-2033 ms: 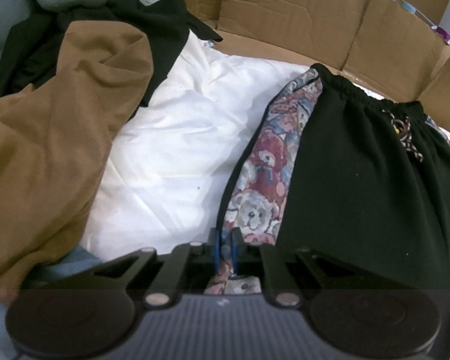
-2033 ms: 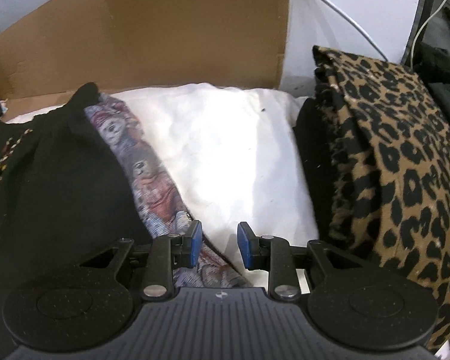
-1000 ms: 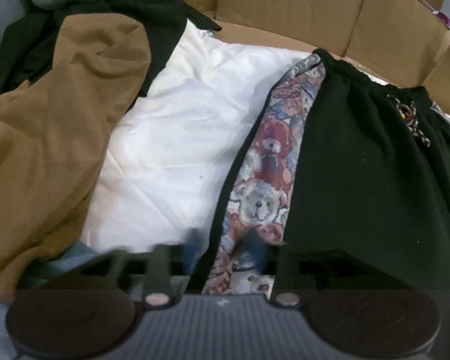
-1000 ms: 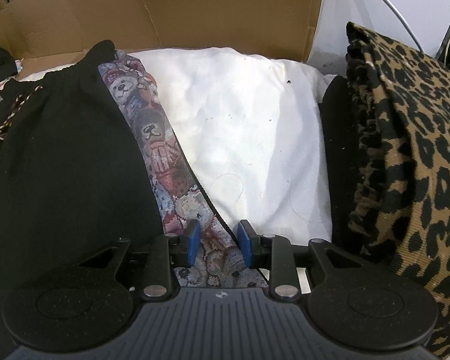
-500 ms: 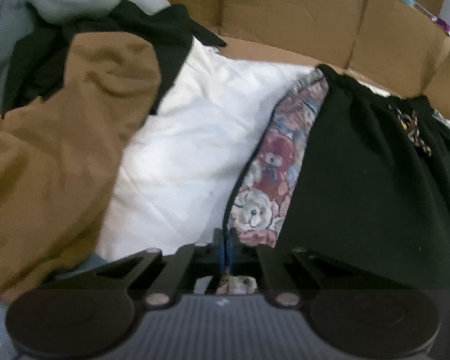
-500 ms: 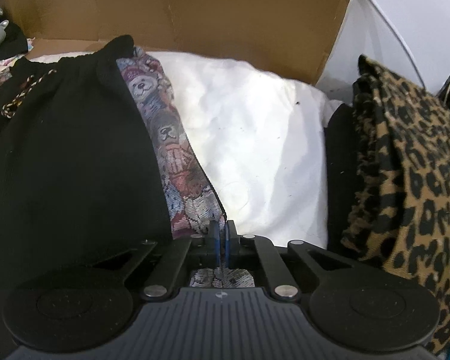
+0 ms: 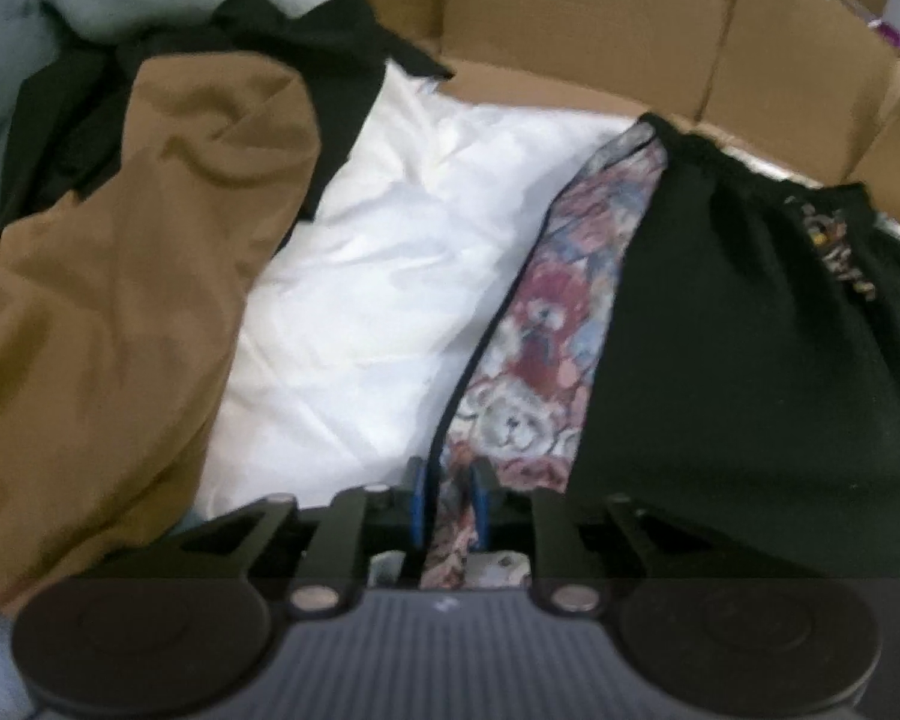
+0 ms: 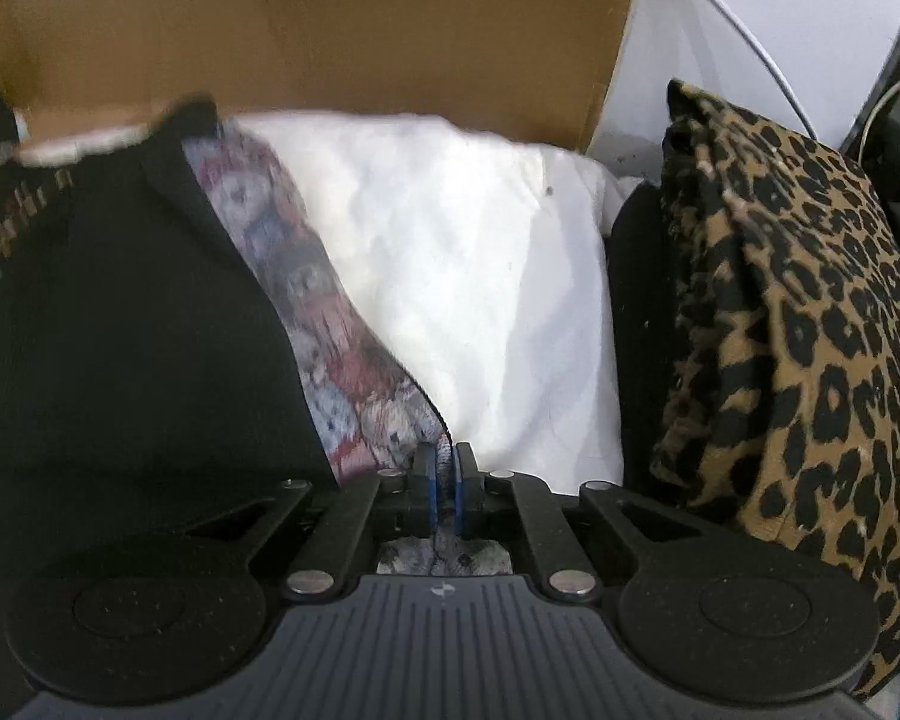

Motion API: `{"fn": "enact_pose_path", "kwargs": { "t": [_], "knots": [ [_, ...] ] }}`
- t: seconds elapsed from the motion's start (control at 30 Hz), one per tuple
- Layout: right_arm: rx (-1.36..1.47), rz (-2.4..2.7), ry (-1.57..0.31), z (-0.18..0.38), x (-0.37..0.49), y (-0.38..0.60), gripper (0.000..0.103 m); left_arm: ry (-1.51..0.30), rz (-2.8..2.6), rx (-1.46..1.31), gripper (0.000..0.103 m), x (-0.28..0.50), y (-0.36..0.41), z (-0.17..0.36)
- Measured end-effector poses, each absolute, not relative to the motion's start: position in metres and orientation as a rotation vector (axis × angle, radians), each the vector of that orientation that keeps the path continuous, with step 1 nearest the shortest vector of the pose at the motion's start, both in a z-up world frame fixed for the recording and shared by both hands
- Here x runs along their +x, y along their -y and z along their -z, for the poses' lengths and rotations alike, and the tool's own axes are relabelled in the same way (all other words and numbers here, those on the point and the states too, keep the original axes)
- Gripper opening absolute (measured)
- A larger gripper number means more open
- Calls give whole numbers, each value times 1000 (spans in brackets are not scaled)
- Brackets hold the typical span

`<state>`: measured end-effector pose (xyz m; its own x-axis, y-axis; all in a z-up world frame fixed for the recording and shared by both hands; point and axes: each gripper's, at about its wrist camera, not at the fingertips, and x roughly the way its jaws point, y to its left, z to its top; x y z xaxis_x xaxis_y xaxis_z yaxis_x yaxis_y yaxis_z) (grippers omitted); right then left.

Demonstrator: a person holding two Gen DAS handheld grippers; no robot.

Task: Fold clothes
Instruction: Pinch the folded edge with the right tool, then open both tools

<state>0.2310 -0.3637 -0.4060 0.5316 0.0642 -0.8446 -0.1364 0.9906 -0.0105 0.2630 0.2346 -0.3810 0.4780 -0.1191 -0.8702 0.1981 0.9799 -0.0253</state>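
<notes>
Black trousers (image 7: 738,348) with a teddy-bear patterned side stripe (image 7: 570,324) and a drawstring waist lie on a white sheet (image 7: 390,300). My left gripper (image 7: 449,501) is shut on the bear stripe at the trousers' left edge. In the right wrist view the same trousers (image 8: 120,360) fill the left, and my right gripper (image 8: 444,480) is shut on the bear stripe (image 8: 330,324) at their right edge. The fabric bunches between both pairs of blue pads.
A pile of brown (image 7: 120,300), black and pale blue clothes lies to the left. Cardboard walls (image 7: 570,18) stand behind. A folded leopard-print garment (image 8: 810,348) lies right of the white sheet (image 8: 480,276).
Both grippers closed on the bear-patterned stripe within the last second. The views now shift and blur, and the trousers' edges rise slightly with the grippers.
</notes>
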Motion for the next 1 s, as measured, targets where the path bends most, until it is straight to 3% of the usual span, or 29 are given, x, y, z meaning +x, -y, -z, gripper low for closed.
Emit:
{"fn": "enact_pose_path", "kwargs": {
  "t": [0.03, 0.1, 0.5, 1.0],
  "knots": [
    [-66, -122, -984, 401, 231, 365, 25, -1047, 195, 69, 19, 264, -236, 379],
    [-44, -121, -949, 392, 234, 368, 32, -1026, 184, 47, 20, 267, -238, 374],
    [-71, -143, -951, 417, 271, 339, 32, -1070, 190, 68, 20, 317, -218, 372],
    [-93, -149, -893, 427, 274, 315, 32, -957, 209, 12, 20, 343, -200, 375]
  ]
}}
